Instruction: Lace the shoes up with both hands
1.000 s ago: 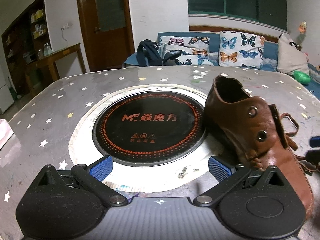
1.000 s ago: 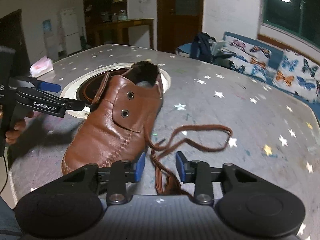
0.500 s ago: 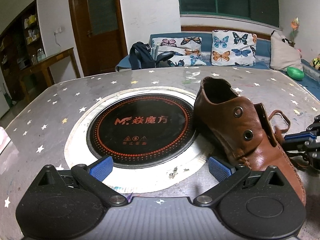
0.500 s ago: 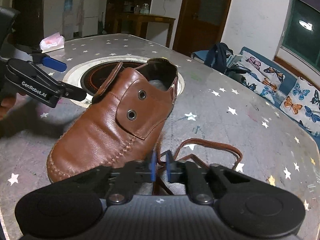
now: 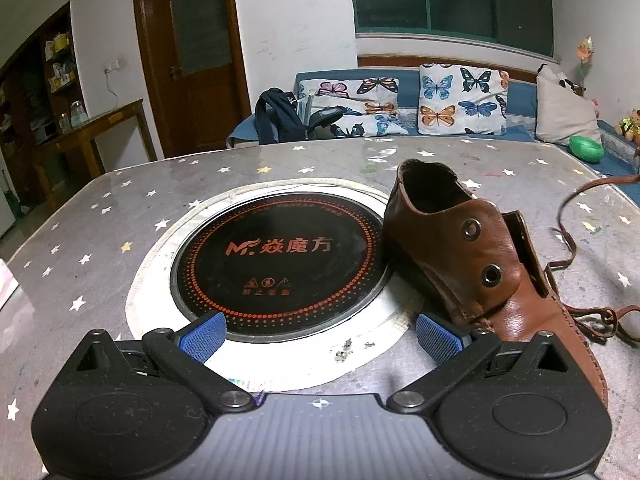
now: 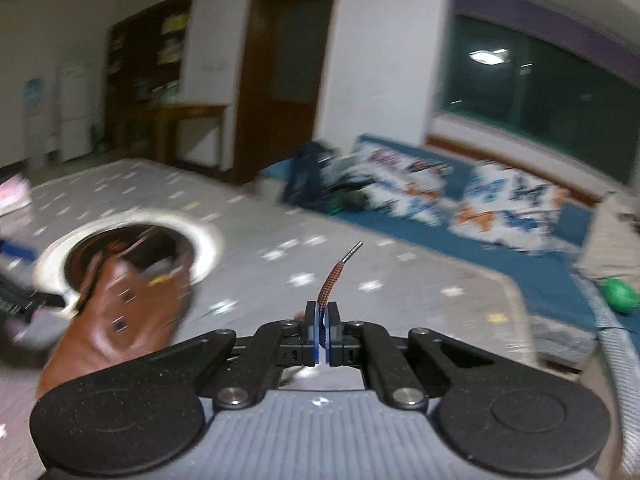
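Shoe: a brown leather shoe (image 5: 476, 256) with a stitched seam over the toe and two metal eyelets (image 5: 470, 228) showing on the near flap, both of them empty; the flaps stand apart over the tongue.
Shoe opening: dark inside; what lies in it cannot be made out.
Lace: a brown woven lace (image 6: 329, 282) with a metal tip (image 6: 353, 249); in the left wrist view its slack lies in loops on the tabletop beside the shoe's right flank, and one strand rises off toward the right edge of the view.
Shoe position: on the star-patterned tabletop (image 5: 120, 216), its heel touching the rim of the round black cooktop (image 5: 280, 256) set in the middle of the tabletop, its toe toward the near edge.
Long axis: runs from the heel at the cooktop to the toe at the near edge, slanting right; the sole is flat on the tabletop.
Left tongs (image 5: 320, 334): open wide, the blue pads (image 5: 202, 336) well apart, nothing between them; the right pad is just beside the shoe's forepart.
Right tongs (image 6: 322, 334): closed on the lace near its end, held above the tabletop; the short free end stands up past the pads, tip tilted right.
Right wrist view: blurred, so the shoe shows only as a brown shape at lower left.
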`<state>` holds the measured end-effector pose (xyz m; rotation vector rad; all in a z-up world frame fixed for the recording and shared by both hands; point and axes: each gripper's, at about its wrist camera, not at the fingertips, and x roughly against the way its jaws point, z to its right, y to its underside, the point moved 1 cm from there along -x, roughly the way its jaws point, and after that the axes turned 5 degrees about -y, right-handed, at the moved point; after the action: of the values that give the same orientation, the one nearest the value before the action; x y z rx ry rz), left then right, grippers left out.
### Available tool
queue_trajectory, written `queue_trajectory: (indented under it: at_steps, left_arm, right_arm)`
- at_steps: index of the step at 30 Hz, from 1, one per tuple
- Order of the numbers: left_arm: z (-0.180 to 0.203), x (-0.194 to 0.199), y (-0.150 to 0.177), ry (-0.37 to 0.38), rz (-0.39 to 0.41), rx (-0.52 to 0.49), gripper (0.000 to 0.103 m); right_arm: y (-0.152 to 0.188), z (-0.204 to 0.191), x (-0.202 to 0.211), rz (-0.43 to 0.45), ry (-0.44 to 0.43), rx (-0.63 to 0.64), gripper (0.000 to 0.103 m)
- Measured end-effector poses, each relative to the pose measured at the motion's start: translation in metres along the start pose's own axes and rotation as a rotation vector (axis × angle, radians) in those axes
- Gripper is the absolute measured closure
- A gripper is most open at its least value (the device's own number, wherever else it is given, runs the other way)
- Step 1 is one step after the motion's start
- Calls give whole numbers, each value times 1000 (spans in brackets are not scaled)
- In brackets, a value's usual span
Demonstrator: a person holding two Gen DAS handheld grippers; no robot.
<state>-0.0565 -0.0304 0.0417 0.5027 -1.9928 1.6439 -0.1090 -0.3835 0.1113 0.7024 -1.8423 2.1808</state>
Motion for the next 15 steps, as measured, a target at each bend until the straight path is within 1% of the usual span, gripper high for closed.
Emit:
queue_trajectory:
  at_steps: [4,6,9,15]
  left_arm:
    - [3,2,-1,16,5,-10,0]
    - [6,3,-2,25,11,-18,0]
    - [9,5,-3,32,16,-23,0]
    - [12,11,-4,37,32,-42,0]
  right_arm:
    - [-13,26,24,63,104,-30,101]
    - [-17,31,30,81,103,-41,101]
    - [-15,29,20,43,51,-45,101]
    - [15,1,-28,-87,-45,-17,101]
